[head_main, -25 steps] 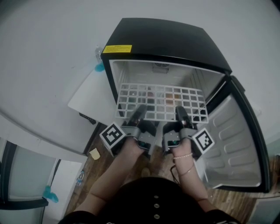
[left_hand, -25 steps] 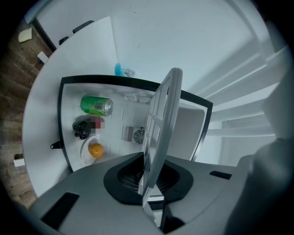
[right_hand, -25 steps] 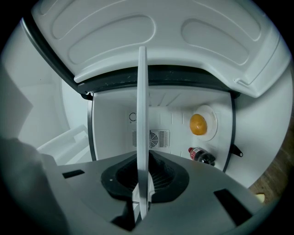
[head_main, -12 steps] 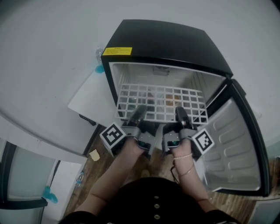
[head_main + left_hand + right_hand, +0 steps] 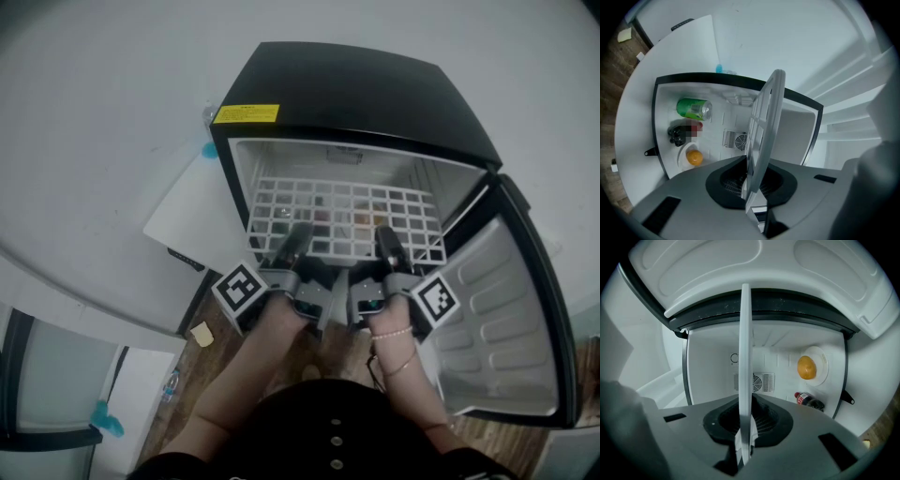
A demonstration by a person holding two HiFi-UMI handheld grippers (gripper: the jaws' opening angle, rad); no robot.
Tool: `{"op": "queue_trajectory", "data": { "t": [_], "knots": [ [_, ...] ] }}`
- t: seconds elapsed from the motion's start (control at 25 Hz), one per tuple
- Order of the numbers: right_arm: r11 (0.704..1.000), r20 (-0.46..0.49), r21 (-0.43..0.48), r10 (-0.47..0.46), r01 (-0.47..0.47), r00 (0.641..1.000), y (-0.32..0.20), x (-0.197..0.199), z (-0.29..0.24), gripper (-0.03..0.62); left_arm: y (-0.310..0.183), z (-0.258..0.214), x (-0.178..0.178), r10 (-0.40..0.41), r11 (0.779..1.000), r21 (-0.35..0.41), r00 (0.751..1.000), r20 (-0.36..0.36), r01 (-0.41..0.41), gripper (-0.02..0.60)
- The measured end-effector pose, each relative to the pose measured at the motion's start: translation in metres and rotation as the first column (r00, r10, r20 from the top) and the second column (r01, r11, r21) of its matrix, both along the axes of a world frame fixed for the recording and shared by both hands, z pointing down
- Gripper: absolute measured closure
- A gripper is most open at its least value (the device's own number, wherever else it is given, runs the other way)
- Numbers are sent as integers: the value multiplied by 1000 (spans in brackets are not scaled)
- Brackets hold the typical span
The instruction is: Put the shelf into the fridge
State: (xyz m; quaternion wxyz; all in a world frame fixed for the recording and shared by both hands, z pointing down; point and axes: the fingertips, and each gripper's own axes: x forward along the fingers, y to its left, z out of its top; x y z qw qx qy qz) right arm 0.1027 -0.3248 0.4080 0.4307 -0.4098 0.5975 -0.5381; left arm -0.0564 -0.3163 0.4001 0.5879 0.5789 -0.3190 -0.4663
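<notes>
A black mini fridge (image 5: pixel 356 89) stands open, its door (image 5: pixel 502 309) swung out to the right. A white wire shelf (image 5: pixel 347 220) lies flat, partly inside the fridge cavity. My left gripper (image 5: pixel 298 242) is shut on the shelf's front edge at the left, my right gripper (image 5: pixel 386 242) on the same edge at the right. In the left gripper view the shelf (image 5: pixel 764 126) runs edge-on between the jaws of the left gripper (image 5: pixel 752 187). The right gripper view shows the shelf (image 5: pixel 745 357) pinched the same way in the right gripper (image 5: pixel 744 437).
Below the shelf, on the fridge floor, are a green can (image 5: pixel 693 108), a dark bottle (image 5: pixel 809 401) and an orange on a plate (image 5: pixel 806 367). A fan vent (image 5: pixel 761 382) sits in the back wall. A white board (image 5: pixel 187 211) lies left of the fridge.
</notes>
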Motion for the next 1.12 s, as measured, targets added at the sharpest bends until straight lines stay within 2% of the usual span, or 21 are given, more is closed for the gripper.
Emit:
{"op": "queue_trajectory", "data": {
  "t": [0.8, 1.12],
  "knots": [
    [999, 26, -42, -14, 15, 1000, -4, -3, -5, 563, 2, -7, 0, -15, 1000, 7, 999, -30, 16, 548],
    [999, 21, -27, -19, 20, 1000, -4, -5, -13, 563, 4, -14, 0, -15, 1000, 15, 999, -33, 16, 548]
  ]
}}
